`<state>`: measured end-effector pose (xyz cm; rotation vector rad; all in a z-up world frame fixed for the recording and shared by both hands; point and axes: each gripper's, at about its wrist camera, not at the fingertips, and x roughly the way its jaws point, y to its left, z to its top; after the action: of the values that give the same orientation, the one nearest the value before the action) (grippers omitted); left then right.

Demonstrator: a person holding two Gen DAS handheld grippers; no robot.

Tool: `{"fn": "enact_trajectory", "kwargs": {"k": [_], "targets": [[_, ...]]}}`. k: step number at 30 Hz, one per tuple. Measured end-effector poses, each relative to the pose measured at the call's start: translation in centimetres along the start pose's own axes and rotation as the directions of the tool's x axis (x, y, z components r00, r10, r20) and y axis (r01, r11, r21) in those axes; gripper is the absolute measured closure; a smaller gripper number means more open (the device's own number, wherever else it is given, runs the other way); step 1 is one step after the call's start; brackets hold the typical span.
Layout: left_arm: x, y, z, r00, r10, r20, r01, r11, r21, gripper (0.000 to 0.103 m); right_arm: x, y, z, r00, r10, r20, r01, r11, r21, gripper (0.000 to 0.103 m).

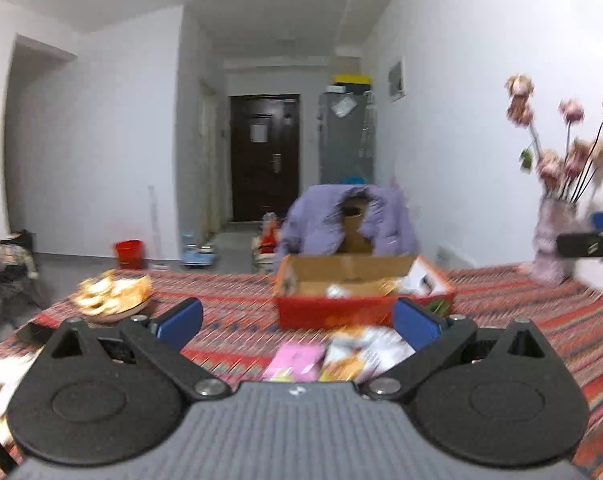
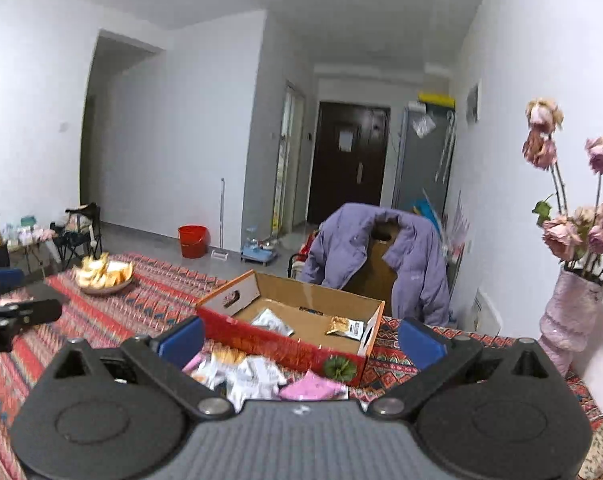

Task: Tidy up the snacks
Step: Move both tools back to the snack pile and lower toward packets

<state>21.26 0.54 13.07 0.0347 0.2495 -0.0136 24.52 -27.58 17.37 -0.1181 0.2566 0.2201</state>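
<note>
A red cardboard box (image 1: 337,312) (image 2: 285,344) stands open on the patterned tablecloth, with a few snack packets (image 2: 343,326) inside. A heap of loose snack packets (image 1: 341,354) (image 2: 245,372), pink, white and orange, lies in front of the box. My left gripper (image 1: 299,322) hovers over that heap, open, nothing between its blue pads. My right gripper (image 2: 301,344) also stands wide open and empty, just before the heap and the box's near wall. The right gripper's black finger shows at the right edge of the left wrist view, the left one at the left edge of the right wrist view.
A plate of golden snacks (image 1: 111,294) (image 2: 103,276) sits at the table's left. A vase of dried pink roses (image 1: 553,240) (image 2: 569,320) stands at the right edge by the wall. A chair draped with a purple jacket (image 1: 349,220) (image 2: 377,256) is behind the box.
</note>
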Motion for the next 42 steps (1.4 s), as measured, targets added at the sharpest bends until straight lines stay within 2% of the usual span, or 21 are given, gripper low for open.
{"fn": "enact_trajectory", "kwargs": {"k": [1,4,7,11,15,21,27,30,34,39,42], "targets": [[-0.6,0.0,-1.3,1.0,0.015,-0.005,-0.015,1.0,0.001,0.0,-0.6,0.7,-1.5,1.0,-0.012,0.009,0.011,1.0,0.022,0.0],[-2.7,0.8,-4.7,1.0,0.002,-0.005,-0.002,1.0,-0.021,0.0,-2.4,2.7,-6.1,0.998,-0.052,0.042,0.05,0.997,0.058,0.0],[-4.8,1.4,-7.4,1.0,0.017,-0.013,-0.018,0.999,-0.026,0.0,-4.2,4.6,-9.9,0.996,-0.079,0.03,0.076,0.991,0.109,0.0],[-6.4,1.8,-9.8,0.999,0.035,-0.015,-0.035,0.999,0.009,0.0,-5.6,6.7,-14.7,0.999,-0.044,-0.006,0.044,0.981,0.19,0.0],[-6.5,2.1,-10.9,0.999,0.019,-0.05,-0.019,1.0,-0.014,0.0,-5.9,7.7,-17.2,0.998,-0.03,-0.05,0.039,0.981,0.191,0.0],[-5.7,1.8,-10.8,0.998,-0.008,-0.066,0.009,1.0,0.017,0.0,-5.6,8.1,-17.7,0.996,-0.074,-0.048,0.08,0.986,0.145,0.0],[-2.9,1.5,-10.5,0.992,-0.002,-0.125,0.008,0.999,0.044,0.0,-3.3,7.5,-16.9,0.992,-0.061,-0.113,0.076,0.989,0.128,0.0],[-0.9,2.1,-10.6,0.979,-0.028,-0.203,0.029,1.0,0.002,0.0,-2.2,6.7,-16.2,0.992,-0.038,-0.122,0.057,0.985,0.162,0.0],[0.9,3.1,-10.3,0.969,-0.078,-0.236,0.07,0.997,-0.045,0.0,-0.5,6.1,-14.6,0.991,-0.035,-0.126,0.053,0.987,0.149,0.0],[4.2,2.7,-8.9,0.96,-0.073,-0.27,0.079,0.997,0.012,0.0,2.9,5.0,-12.3,0.988,-0.019,-0.156,0.037,0.993,0.113,0.004],[6.4,2.1,-7.7,0.95,-0.119,-0.29,0.13,0.991,0.021,0.0,4.9,3.8,-11.2,0.983,0.003,-0.184,0.024,0.989,0.144,0.01]]}}
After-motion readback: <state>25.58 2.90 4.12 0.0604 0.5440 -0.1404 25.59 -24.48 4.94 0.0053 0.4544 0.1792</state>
